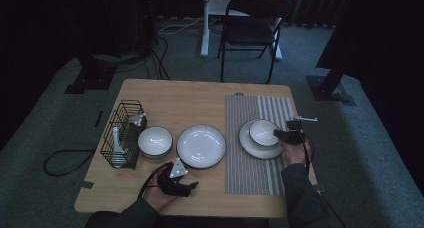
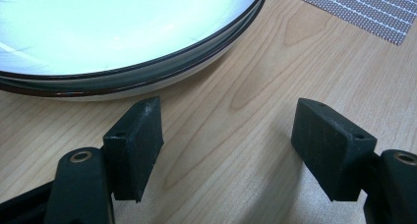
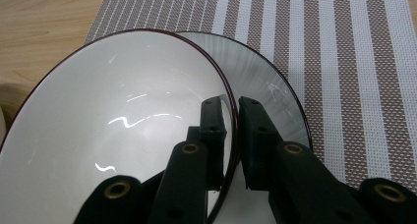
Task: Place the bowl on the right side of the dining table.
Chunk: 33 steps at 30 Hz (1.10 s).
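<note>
my right gripper (image 3: 231, 135) is clamped on the rim of the small bowl (image 3: 118, 135), one jaw inside the wall and the other outside it. the bowl is white and glossy inside, with a thin dark line running round its lip and a few bright glints on the glaze. in the high view the bowl (image 1: 263, 132) sits on a white plate (image 1: 250, 147) with the same dark edge, and the plate lies on the striped placemat (image 1: 250, 173) at the right side of the wooden table (image 1: 165, 95). in the right gripper view the plate (image 3: 275, 86) shows behind and under the bowl, over the brown and white stripes of the mat (image 3: 354, 62). my left gripper (image 2: 228, 150) rests low over bare wood with its jaws standing wide apart and nothing between them, just beside the stacked wide plates (image 2: 123, 32) in the middle of the table. further left in the high view stand another white bowl (image 1: 155, 140) and a black wire rack (image 1: 122, 133).
</note>
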Tool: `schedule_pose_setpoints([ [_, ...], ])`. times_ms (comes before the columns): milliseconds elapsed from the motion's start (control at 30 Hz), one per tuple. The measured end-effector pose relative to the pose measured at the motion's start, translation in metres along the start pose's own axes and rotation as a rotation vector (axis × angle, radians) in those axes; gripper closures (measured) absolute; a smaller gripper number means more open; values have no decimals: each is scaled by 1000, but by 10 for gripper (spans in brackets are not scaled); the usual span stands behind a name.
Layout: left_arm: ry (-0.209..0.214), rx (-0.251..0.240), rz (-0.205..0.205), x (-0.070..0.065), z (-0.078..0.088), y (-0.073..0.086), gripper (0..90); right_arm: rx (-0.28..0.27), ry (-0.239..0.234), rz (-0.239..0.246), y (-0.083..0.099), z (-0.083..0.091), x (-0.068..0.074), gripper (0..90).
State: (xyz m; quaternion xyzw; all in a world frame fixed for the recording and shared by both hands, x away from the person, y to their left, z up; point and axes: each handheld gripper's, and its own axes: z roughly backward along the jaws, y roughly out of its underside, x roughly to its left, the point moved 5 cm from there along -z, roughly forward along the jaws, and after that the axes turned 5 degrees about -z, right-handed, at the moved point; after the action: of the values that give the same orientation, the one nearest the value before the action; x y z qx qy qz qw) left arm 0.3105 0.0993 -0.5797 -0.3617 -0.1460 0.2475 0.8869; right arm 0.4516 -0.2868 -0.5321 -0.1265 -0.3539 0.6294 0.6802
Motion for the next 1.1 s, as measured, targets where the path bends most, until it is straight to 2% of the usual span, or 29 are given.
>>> schedule_pose_setpoints([
  [367,0,0,0,0,0,0,284,-1,-9,11,0,1,1,798],
  [500,0,0,0,0,0,0,284,-26,-31,9,-3,6,1,729],
  [700,0,0,0,0,0,0,284,-53,-23,29,-9,17,1,630],
  [933,0,0,0,0,0,0,284,-89,-17,61,-12,26,6,590],
  [967,0,0,0,0,0,0,284,-110,-35,67,-13,32,10,568],
  [1100,-1,0,0,0,0,0,284,-128,-49,82,-13,38,15,551],
])
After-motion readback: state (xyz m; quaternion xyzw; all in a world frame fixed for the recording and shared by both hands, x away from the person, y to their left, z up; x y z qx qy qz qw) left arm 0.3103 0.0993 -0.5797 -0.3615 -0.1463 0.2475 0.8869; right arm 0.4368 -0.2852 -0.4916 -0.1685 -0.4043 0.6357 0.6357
